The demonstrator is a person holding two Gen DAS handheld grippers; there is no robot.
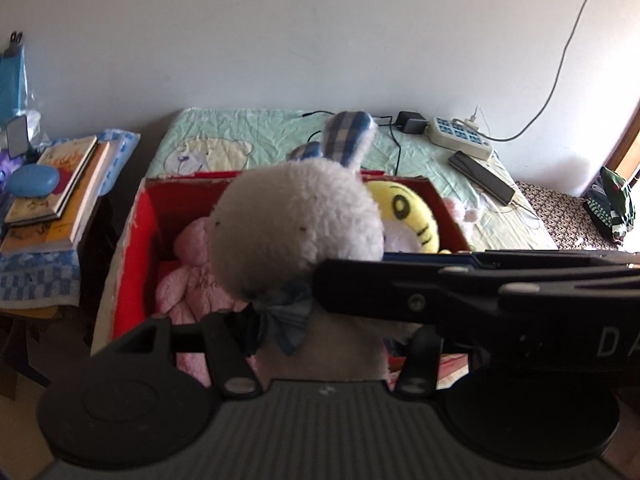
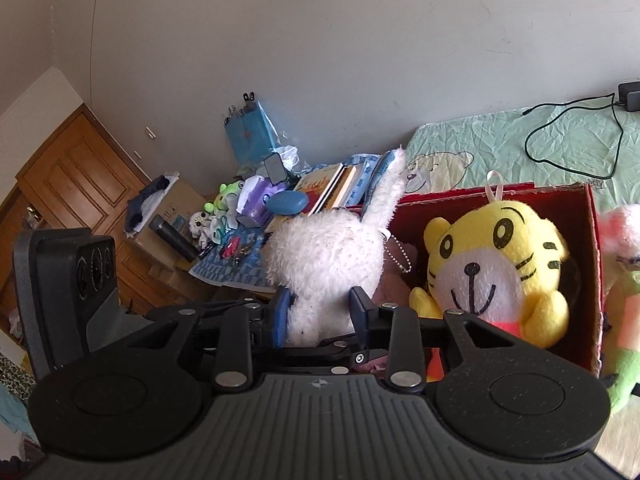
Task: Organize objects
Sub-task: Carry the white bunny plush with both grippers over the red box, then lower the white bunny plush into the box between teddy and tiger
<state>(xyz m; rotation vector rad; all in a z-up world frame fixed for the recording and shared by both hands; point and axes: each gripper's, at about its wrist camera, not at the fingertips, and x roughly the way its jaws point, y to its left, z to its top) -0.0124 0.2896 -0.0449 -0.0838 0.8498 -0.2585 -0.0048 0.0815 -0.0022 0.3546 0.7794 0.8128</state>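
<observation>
Behind the red box (image 2: 592, 240), a mint bedsheet (image 2: 560, 148) spreads. Your right gripper (image 2: 320, 316) clamps the white plush rabbit (image 2: 332, 264) over the box's left edge; your left gripper (image 1: 320, 332) seemingly grasps it too, beside the tiger plush (image 2: 496, 268).
</observation>
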